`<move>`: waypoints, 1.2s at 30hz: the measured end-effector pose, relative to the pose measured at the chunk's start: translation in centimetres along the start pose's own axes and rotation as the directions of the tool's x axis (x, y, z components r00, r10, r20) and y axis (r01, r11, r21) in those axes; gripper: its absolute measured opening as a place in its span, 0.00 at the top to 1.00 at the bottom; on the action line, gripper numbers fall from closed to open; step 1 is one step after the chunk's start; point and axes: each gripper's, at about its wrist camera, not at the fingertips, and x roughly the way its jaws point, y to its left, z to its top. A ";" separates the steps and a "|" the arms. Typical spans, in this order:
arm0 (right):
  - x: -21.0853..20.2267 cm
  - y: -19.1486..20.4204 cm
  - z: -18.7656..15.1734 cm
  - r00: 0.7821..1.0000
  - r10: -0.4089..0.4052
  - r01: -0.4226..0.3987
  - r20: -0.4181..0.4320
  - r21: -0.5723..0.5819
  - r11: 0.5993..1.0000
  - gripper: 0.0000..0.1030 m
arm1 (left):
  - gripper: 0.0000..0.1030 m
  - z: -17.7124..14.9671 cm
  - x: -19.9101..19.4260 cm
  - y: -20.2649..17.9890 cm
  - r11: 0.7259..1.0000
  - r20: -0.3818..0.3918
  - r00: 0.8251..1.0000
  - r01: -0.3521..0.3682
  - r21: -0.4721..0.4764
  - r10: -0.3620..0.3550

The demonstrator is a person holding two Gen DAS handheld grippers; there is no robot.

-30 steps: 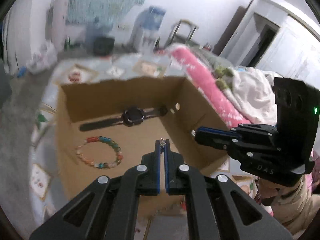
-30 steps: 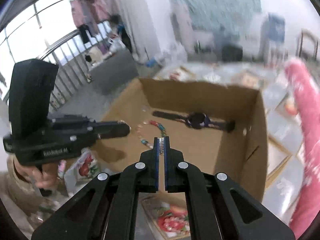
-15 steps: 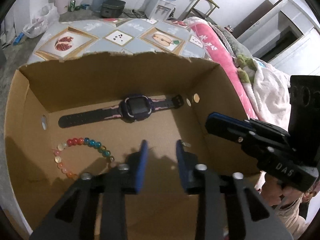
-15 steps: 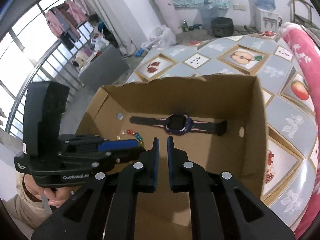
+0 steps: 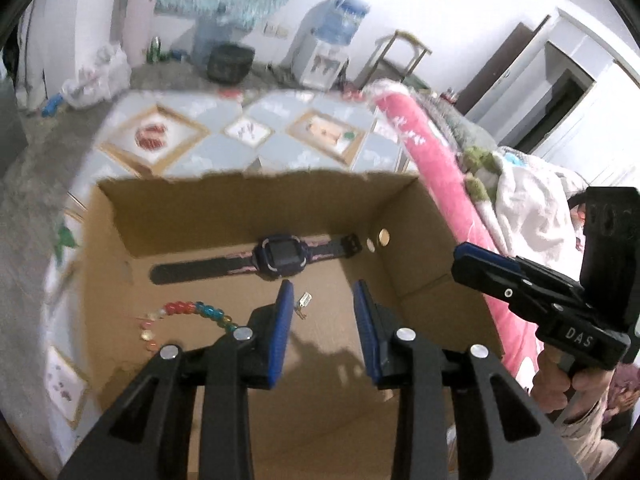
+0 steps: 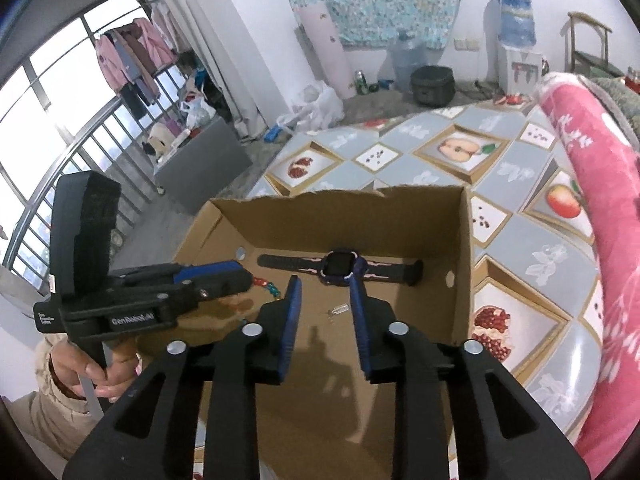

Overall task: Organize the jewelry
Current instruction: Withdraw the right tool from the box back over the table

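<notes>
An open cardboard box point(image 5: 240, 208) point(image 6: 340, 216) stands on the table. On its floor lie a dark watch point(image 5: 280, 258) point(image 6: 340, 268) along the far wall, a coloured bead bracelet point(image 5: 192, 312) at the left, and a small silver piece point(image 5: 305, 302) point(image 6: 338, 310) in the middle. My left gripper point(image 5: 323, 296) hangs open over the box, above the silver piece, holding nothing. My right gripper point(image 6: 325, 286) hovers over the same spot; its jaws are opening and nothing is pressed between them. In the right wrist view the left gripper point(image 6: 224, 276) hides most of the bracelet point(image 6: 266, 284).
The box sits on a table point(image 6: 460, 148) with a fruit-patterned cloth. A rolled pink blanket point(image 5: 432, 152) point(image 6: 600, 160) lies along the table's right side. A person's hand point(image 6: 108, 364) grips the left handle. Box walls rise around the jewelry.
Both grippers were shut with a small silver piece at their tips; both have opened, and the silver piece now lies on the box floor. Both grippers shifted slightly over the box.
</notes>
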 end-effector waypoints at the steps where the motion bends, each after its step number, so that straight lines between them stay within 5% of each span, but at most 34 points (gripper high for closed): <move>1: -1.0 0.3 -0.4 1.000 0.001 -0.001 0.022 -0.003 1.000 0.65 | 0.71 -0.4 -1.1 -0.2 1.000 0.028 1.000 -0.007 0.016 0.007; 3: -2.8 0.8 -1.2 0.998 0.009 -0.008 0.062 -0.019 1.000 0.55 | 0.67 -1.5 -3.9 -0.8 0.998 0.084 0.996 -0.025 0.053 0.021; 8: -7.3 1.9 -4.3 0.989 0.048 -0.042 0.141 -0.042 0.998 0.53 | 0.56 -5.5 -10.5 -1.5 0.994 0.197 0.980 -0.051 0.100 0.031; 15: -8.9 3.5 -10.2 0.989 0.073 -0.068 0.127 -0.042 0.997 0.53 | 0.50 -12.9 -15.0 -1.6 0.990 0.218 0.976 -0.044 0.132 0.015; 19: -6.8 4.5 -13.6 0.994 0.091 -0.089 0.059 -0.025 0.996 0.53 | 0.50 -16.6 -13.8 -0.8 0.993 0.168 0.986 -0.039 0.111 0.020; 26: -1.2 5.7 -18.2 0.991 0.071 -0.070 -0.117 0.015 0.997 0.71 | 0.50 -20.1 -7.8 1.4 0.998 0.043 0.998 -0.045 0.033 0.044; 36: 3.4 7.9 -18.8 0.979 0.052 -0.056 -0.195 -0.015 0.998 0.88 | 0.59 -21.8 -3.2 -1.2 0.947 0.077 0.981 -0.195 0.256 0.181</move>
